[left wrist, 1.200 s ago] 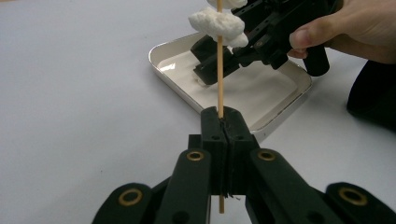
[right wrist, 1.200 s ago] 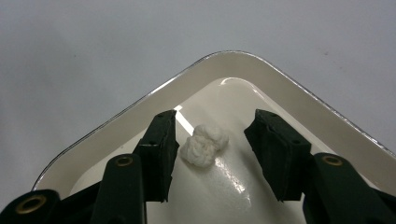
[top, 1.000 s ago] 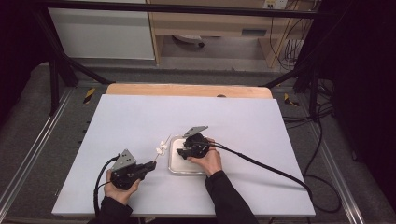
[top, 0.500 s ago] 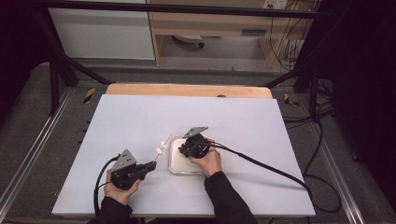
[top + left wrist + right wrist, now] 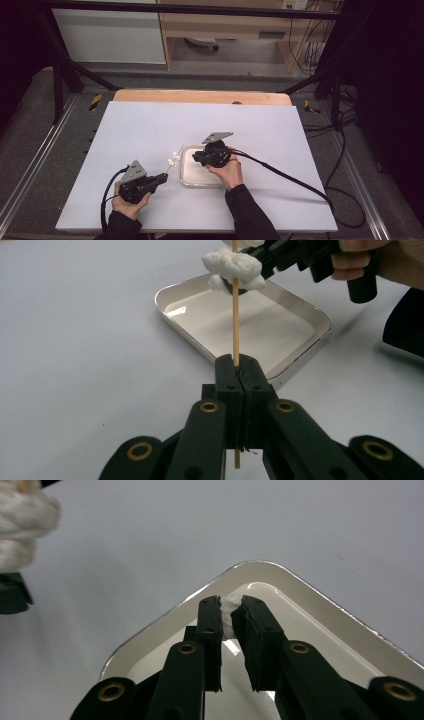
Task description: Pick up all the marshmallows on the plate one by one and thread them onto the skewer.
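Jaws of your right gripper point(image 5: 231, 611) have just been closing and are now pinching a white marshmallow piece point(image 5: 230, 609) over the tray point(image 5: 320, 611), lifting it clear, likely for threading. Your left gripper point(image 5: 236, 371) is clamping the upright wooden skewer point(image 5: 235, 315), which is already carrying white pieces point(image 5: 231, 264). Its tip is cut off at the top edge, and the pinched piece is mostly hiding between the pads

A thin, pale wooden skewer point(image 5: 235, 315) stands upright in the left gripper view, pinched at its lower part, with fluffy white marshmallow pieces point(image 5: 233, 265) threaded near its top. A small white marshmallow piece point(image 5: 230, 615) sits squeezed above the shallow, glossy white rounded-rectangular tray point(image 5: 189, 176), which lies flat mid-table.
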A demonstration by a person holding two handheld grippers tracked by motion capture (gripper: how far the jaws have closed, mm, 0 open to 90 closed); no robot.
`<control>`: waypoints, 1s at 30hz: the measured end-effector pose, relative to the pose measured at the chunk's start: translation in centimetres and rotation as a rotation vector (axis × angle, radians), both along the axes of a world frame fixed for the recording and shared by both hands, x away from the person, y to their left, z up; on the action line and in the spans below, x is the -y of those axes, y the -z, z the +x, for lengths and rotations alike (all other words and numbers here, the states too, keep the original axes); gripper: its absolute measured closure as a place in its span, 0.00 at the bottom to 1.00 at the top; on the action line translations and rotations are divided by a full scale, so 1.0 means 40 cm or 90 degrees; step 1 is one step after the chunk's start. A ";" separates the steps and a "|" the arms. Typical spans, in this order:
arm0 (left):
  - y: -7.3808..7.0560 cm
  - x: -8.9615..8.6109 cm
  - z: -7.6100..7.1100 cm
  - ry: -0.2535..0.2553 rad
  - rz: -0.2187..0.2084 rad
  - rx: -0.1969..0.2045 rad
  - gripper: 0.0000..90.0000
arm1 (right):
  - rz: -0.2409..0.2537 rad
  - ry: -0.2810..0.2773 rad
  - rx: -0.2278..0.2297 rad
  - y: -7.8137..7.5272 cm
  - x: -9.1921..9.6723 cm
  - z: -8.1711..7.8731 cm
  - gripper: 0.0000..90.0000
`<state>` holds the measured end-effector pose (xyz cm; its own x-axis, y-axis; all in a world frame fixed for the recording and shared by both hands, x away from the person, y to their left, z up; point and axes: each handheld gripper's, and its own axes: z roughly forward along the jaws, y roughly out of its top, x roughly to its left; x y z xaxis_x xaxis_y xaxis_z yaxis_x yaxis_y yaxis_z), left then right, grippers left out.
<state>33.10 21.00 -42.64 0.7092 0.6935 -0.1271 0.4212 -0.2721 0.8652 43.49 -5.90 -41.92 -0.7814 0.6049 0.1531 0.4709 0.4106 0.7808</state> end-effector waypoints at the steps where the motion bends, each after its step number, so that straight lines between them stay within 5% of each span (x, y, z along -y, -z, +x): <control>1: 0.000 0.001 0.000 0.001 0.000 -0.001 0.99 | 0.006 -0.001 0.002 -0.007 0.006 -0.003 0.88; 15: -0.002 0.022 -0.010 0.022 0.003 0.006 0.99 | 0.127 -0.025 0.007 -0.091 0.089 -0.058 0.88; 30: -0.004 0.039 -0.018 0.038 0.003 0.011 0.99 | 0.183 -0.037 0.023 -0.147 0.136 -0.088 0.88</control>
<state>32.37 19.44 -42.49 0.7510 0.6508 -0.1116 0.3897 -0.3004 0.8706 39.98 -11.35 -36.04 -0.8216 0.4948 0.2833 0.4229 0.1957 0.8848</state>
